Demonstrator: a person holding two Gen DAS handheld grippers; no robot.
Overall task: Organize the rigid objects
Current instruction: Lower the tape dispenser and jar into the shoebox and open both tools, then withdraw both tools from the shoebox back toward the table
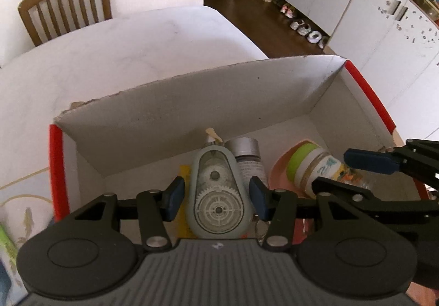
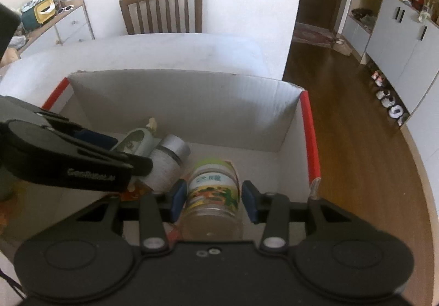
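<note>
A white cardboard box (image 1: 192, 105) with red edges sits on the table; it also shows in the right wrist view (image 2: 192, 103). My left gripper (image 1: 216, 196) is inside it, jaws either side of a grey-green correction tape dispenser (image 1: 216, 190) with small gaps, open. My right gripper (image 2: 214, 200) is open around a clear jar with a green lid (image 2: 212, 193), pads just apart from it. The jar also shows in the left wrist view (image 1: 315, 166). A silver-capped bottle (image 1: 247, 157) lies beside the dispenser.
A pink dish (image 1: 279, 171) lies under the jar. A yellow item (image 1: 184, 171) lies left of the dispenser. A wooden chair (image 2: 162, 9) stands behind the white table (image 1: 123, 59). Cabinets and shoes (image 1: 304, 28) line the floor at right.
</note>
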